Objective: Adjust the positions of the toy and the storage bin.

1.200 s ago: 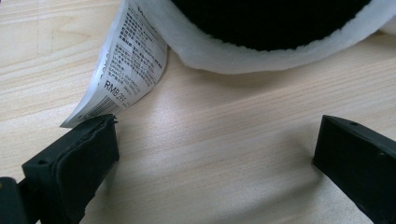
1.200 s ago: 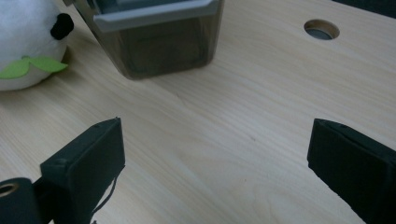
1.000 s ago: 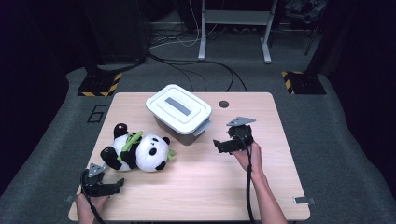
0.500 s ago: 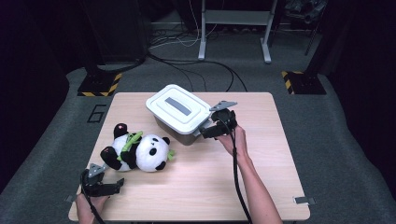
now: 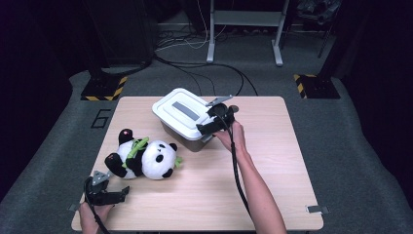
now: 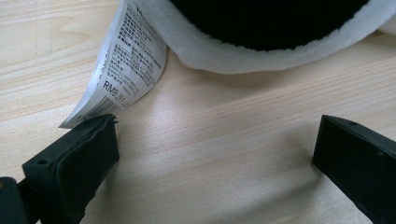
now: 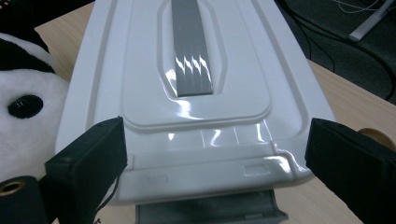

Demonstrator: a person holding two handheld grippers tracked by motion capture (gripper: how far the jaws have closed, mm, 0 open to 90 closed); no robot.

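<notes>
Currently I am reaching my right claw (image 5: 210, 127), jaws spread wide, over the near end of the white-lidded box (image 5: 181, 113) toward the tabletop's far edge. Its lid (image 7: 187, 93) looks unopened, probably latched. My left claw (image 5: 108, 196) is resting released beside the panda toy (image 5: 146, 158) near the front-left corner.

The high view looks forward and down on the whole table (image 5: 272, 161), while both gripper views sit close, sharing the panda (image 5: 146, 158) toward 9 o'clock.
</notes>
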